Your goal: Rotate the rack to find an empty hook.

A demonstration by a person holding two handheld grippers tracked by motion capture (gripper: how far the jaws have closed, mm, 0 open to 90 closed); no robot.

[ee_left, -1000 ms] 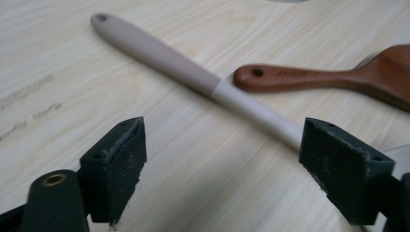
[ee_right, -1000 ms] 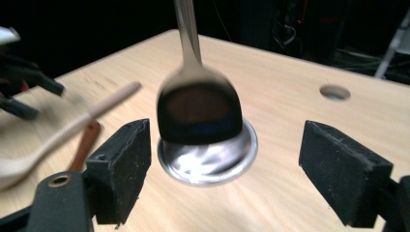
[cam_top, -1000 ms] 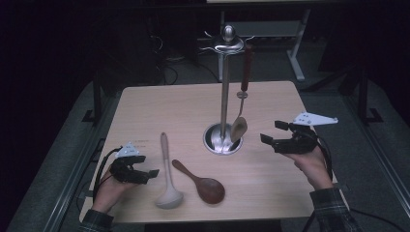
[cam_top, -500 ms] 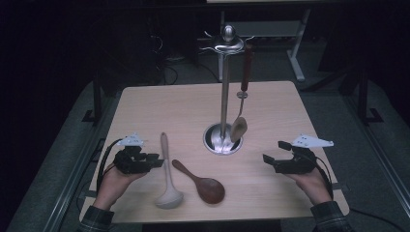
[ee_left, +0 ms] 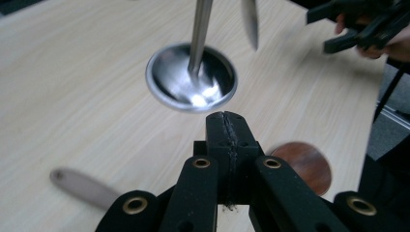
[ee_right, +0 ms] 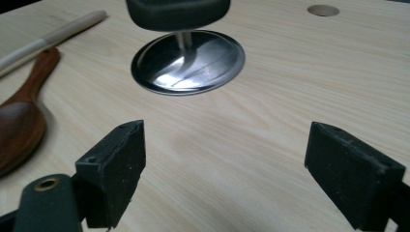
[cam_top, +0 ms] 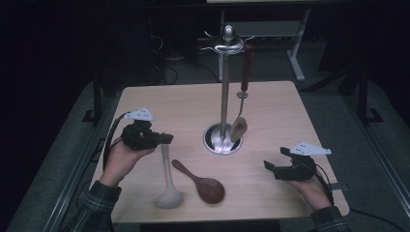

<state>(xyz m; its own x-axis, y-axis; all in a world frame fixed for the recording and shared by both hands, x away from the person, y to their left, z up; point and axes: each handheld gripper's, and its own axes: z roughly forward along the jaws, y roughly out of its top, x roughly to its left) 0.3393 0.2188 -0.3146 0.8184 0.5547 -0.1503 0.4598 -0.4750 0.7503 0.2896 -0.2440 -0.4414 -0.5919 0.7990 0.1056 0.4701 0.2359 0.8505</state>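
My left gripper hovers above the table's left side, over the top of the pale ladle's handle. Its jaws have just been closing and now meet with nothing between them. My right gripper sits low near the front right, its jaws just opened a little wider and now open over bare wood. A dark wooden spoon lies beside the ladle. The metal utensil stand rises from its round base, and a red-handled utensil hangs from it.
The wooden table ends close to my right hand at the front right corner. A small round hole is in the tabletop beyond the stand's base. Dark floor and metal frames surround the table.
The left gripper rose from the table's front left, moved toward the ladle handle's top and closed its jaws. The right gripper sank lower toward the front right.
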